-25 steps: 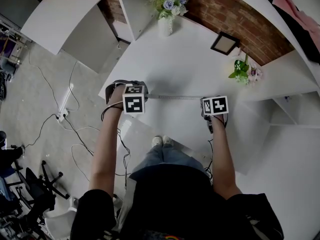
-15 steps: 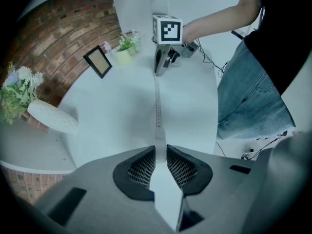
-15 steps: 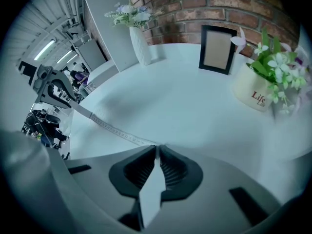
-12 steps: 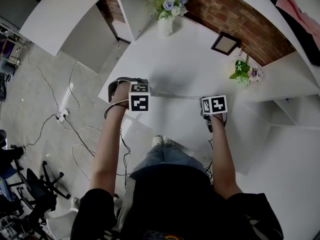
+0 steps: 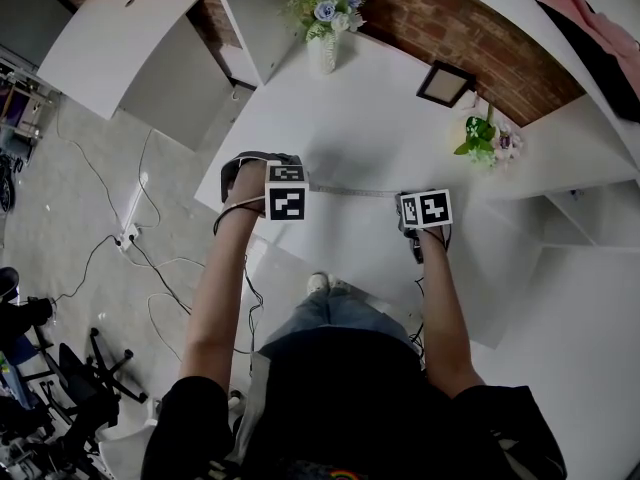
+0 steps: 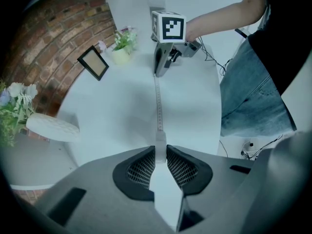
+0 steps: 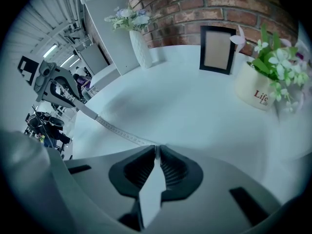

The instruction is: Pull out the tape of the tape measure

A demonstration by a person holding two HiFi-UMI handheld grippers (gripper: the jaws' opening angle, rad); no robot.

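Observation:
A thin tape (image 5: 352,191) stretches across the white table (image 5: 370,133) between my two grippers. My left gripper (image 5: 303,187) is shut on the white tape measure body (image 6: 164,191), and the tape (image 6: 158,106) runs out of it toward the right gripper (image 6: 161,68). My right gripper (image 5: 404,201) is shut on the tape's end, its jaws (image 7: 157,149) nearly together with the strip pinched between them. In the right gripper view the tape (image 7: 117,130) runs back, above the table, to the left gripper (image 7: 73,101).
A white vase of flowers (image 5: 322,38) stands at the table's far edge. A dark picture frame (image 5: 447,85) and a small potted plant (image 5: 485,138) sit at the far right by the brick wall. Cables (image 5: 130,238) lie on the floor to the left.
My left gripper has moved to the right, toward the right gripper, so the stretch of tape between them is shorter. The right gripper has hardly moved.

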